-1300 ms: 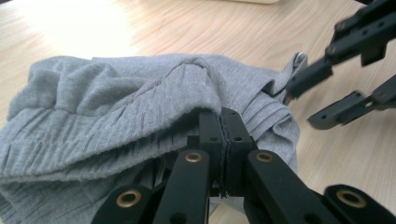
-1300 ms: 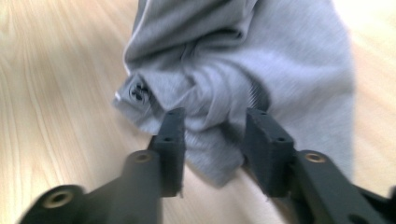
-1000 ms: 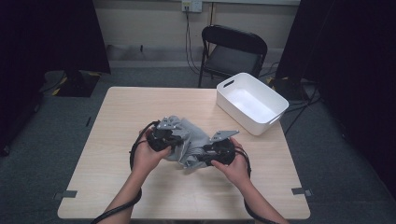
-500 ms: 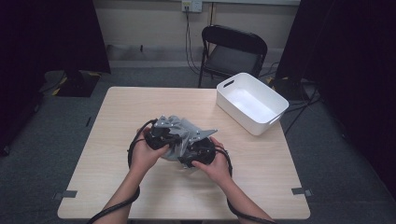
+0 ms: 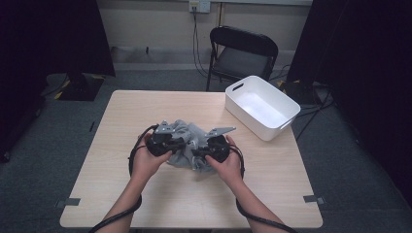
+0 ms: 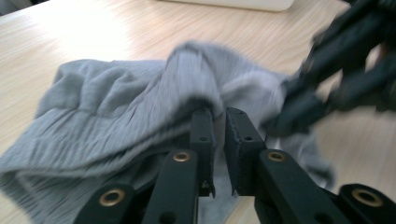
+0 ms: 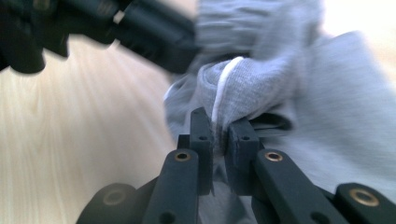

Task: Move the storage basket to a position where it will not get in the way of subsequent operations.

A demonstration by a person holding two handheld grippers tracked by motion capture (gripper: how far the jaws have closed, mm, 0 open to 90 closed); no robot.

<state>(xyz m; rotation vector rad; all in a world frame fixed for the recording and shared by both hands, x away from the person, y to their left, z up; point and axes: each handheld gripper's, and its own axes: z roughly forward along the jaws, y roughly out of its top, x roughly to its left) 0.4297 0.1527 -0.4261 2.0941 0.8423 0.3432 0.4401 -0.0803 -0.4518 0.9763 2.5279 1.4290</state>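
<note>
A crumpled grey cloth (image 5: 187, 132) lies on the wooden table (image 5: 141, 109), and both hands meet over it. My left gripper (image 5: 183, 144) (image 6: 218, 113) has just been opening: a narrow gap shows between its jaws, and a raised fold of the cloth (image 6: 196, 70) rests over their tips without being pressed. My right gripper (image 5: 198, 153) (image 7: 219, 122) has just been closing and is now shut on a fold of the cloth (image 7: 252, 84) with a white seam. The two grippers point at each other, very close together.
A white plastic bin (image 5: 287, 108) stands on the table's far right corner. Behind the table is a black folding chair (image 5: 243, 51). Cables trail from both grippers along the forearms. Bare tabletop lies to the left and in front of the hands.
My right gripper has moved left across the cloth toward the left gripper and closed on a fold. The cloth is bunched tighter between the hands. The left hand has stayed put.
</note>
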